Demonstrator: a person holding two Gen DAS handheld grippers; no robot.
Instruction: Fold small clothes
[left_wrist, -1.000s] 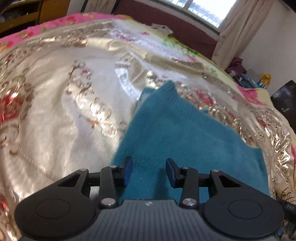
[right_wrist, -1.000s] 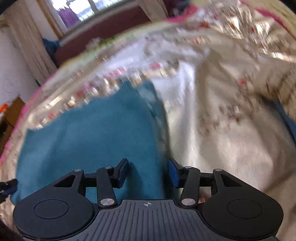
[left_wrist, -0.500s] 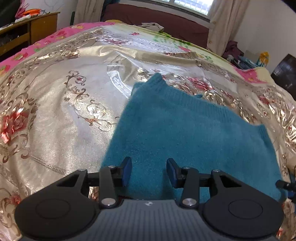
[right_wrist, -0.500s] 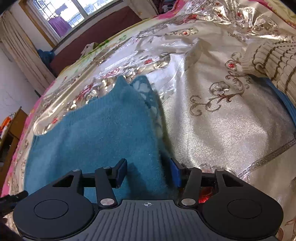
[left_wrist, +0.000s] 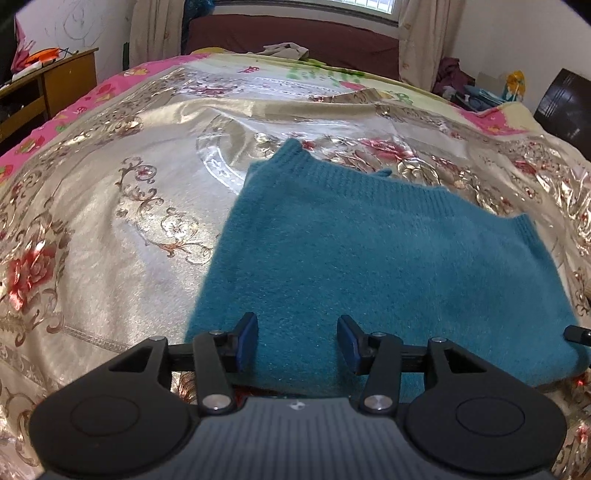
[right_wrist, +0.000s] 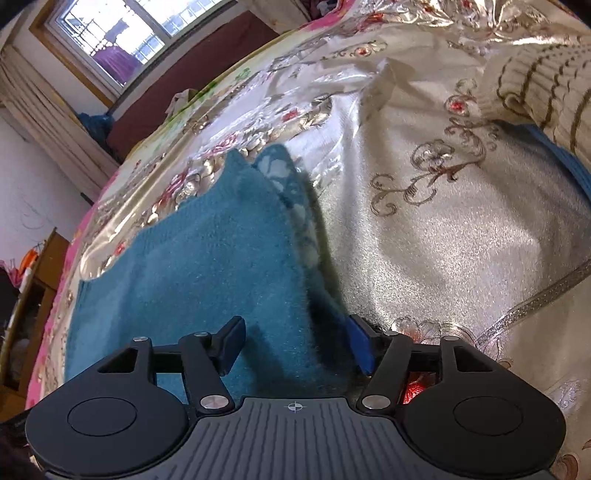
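Observation:
A teal knit garment lies flat on the gold floral bedspread. My left gripper is open, its blue pads just over the garment's near edge, toward its left corner. In the right wrist view the same teal garment lies with a lacy teal edge along its right side. My right gripper is open over the near edge at the garment's right corner. Neither gripper holds the cloth.
A cream striped knit and a blue cloth lie at the right on the bedspread. A wooden desk stands left of the bed. A dark headboard and window are beyond; clutter sits far right.
Both grippers have drawn back and lowered toward the garment's near edge, staying open. The garment lies as before.

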